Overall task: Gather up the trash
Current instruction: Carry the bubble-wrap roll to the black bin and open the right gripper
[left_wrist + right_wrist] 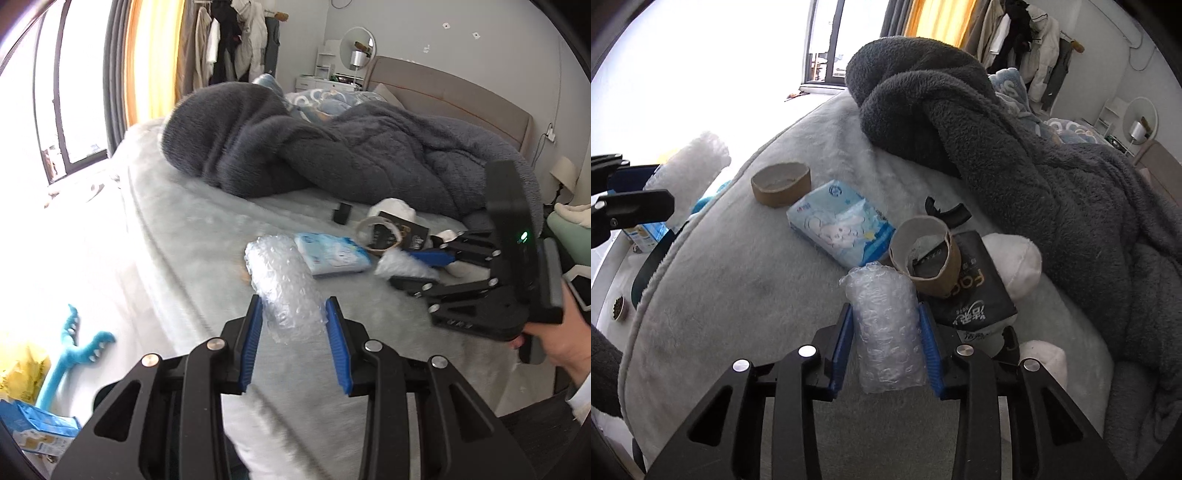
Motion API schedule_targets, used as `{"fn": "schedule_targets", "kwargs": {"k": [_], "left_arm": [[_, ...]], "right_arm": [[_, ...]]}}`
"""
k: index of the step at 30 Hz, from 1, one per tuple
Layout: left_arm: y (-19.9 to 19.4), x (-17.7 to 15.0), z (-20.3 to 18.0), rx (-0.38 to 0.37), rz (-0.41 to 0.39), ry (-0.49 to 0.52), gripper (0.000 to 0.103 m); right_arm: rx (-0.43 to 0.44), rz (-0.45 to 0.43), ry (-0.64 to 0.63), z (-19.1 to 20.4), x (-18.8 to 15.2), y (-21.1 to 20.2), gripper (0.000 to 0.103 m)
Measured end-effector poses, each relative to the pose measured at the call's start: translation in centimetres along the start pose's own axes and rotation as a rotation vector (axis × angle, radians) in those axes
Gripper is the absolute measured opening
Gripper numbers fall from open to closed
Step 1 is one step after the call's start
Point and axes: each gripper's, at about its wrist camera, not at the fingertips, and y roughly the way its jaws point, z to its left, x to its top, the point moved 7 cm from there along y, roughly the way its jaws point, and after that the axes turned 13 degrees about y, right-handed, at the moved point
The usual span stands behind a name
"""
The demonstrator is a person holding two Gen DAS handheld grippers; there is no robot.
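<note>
Both fingers point(259, 334) point(925, 339) apparently clamp 2 bubble-wrap rolls point(284, 284) point(886, 332).

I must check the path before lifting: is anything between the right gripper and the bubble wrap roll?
Nothing visible does. The right gripper has the bubble wrap roll between its pads, pressed on both sides. A cardboard tape core lies just past the roll's far end. No bin is in view.

Two clear bubble-wrap rolls sit pinched between blue pads, one roll point(286, 291) over the bed's edge, the other point(886, 328) mid-bed.
</note>
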Motion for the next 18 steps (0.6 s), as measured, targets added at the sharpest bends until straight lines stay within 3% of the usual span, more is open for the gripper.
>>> {"fn": "schedule_targets", "kwargs": {"k": [18], "left_arm": [[-2.7,-5.4,8.4,0.131,0.035,-0.091,0.037]], "right_arm": [[0.29,-0.036,0.278,5.8,4.8,-2.1,0.036]]}}
